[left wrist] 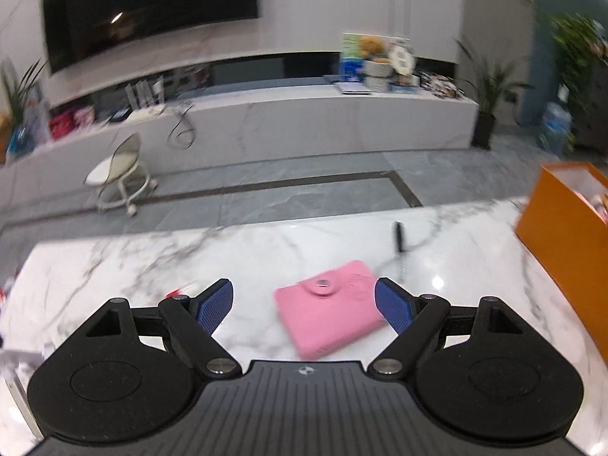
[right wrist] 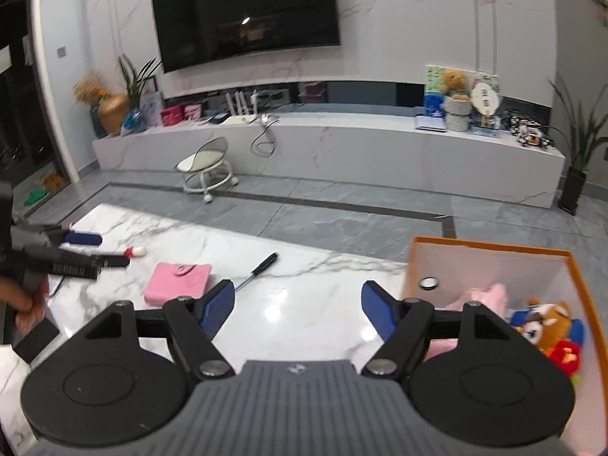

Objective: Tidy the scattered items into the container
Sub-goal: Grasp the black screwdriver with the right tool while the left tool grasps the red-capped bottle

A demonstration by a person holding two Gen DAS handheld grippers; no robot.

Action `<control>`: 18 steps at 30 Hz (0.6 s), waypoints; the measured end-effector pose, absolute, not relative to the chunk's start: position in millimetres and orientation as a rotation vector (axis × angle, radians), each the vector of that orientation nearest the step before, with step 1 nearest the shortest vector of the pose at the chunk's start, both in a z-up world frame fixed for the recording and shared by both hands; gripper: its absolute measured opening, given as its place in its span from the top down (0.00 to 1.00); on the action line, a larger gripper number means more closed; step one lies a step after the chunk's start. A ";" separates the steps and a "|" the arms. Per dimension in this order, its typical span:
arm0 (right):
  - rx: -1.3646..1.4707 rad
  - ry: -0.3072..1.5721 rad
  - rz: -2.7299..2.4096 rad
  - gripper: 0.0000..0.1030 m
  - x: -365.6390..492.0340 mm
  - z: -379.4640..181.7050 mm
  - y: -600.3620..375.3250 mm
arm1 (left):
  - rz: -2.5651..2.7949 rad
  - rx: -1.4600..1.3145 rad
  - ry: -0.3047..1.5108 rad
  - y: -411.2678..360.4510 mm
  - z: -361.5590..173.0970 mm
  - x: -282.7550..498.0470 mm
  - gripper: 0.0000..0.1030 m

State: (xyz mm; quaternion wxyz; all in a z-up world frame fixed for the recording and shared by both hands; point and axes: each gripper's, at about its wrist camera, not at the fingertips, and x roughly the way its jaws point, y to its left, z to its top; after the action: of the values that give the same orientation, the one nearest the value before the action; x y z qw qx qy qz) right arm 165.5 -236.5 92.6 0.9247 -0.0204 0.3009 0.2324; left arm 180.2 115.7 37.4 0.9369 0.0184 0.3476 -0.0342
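Note:
A pink snap wallet (left wrist: pixel 328 307) lies flat on the marble table, just ahead of my left gripper (left wrist: pixel 304 306), whose blue pads stand open above it without touching. A black pen (left wrist: pixel 399 245) lies beyond the wallet. In the right wrist view the wallet (right wrist: pixel 178 281) and pen (right wrist: pixel 258 268) sit left of my right gripper (right wrist: pixel 297 309), which is open with nothing between its fingers. The orange box (right wrist: pixel 490 249) at the right holds a plush raccoon (right wrist: pixel 547 328) and a pink soft item (right wrist: pixel 490 296). The left gripper (right wrist: pixel 81 250) shows at the far left, held by a hand.
A small red and white item (right wrist: pixel 135 252) lies on the table near the far left edge. White crumpled material (left wrist: pixel 15 361) sits at the near left. The orange box (left wrist: pixel 566 228) stands on the right side of the table (left wrist: pixel 152 254). Beyond the table are grey floor tiles and a white stool (right wrist: pixel 207 171).

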 end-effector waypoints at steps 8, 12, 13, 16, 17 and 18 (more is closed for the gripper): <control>-0.076 0.653 0.532 0.26 172.7 72.6 -202.0 | -0.031 0.092 0.690 152.8 27.2 199.6 0.06; -0.103 0.673 0.550 0.27 174.3 60.9 -188.9 | -0.013 0.075 0.687 172.4 17.1 208.0 0.06; -0.105 0.678 0.551 0.27 175.4 57.9 -186.5 | -0.013 0.081 0.685 175.6 14.1 209.6 0.06; -0.112 0.690 0.555 0.28 178.4 50.3 -179.4 | -0.016 0.100 0.680 184.6 2.6 213.7 0.06; -0.115 0.691 0.557 0.28 178.7 48.1 -177.2 | -0.013 0.101 0.685 186.9 -1.6 216.1 0.06; -0.119 0.691 0.558 0.28 179.0 46.3 -174.9 | -0.006 0.098 0.694 189.3 -6.2 218.9 0.06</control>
State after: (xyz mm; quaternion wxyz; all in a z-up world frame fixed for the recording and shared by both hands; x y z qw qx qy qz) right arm 179.0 -174.9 46.3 0.9012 -0.0574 0.3341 0.2700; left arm 218.9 189.3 -6.2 0.9393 0.0481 0.3398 -0.0032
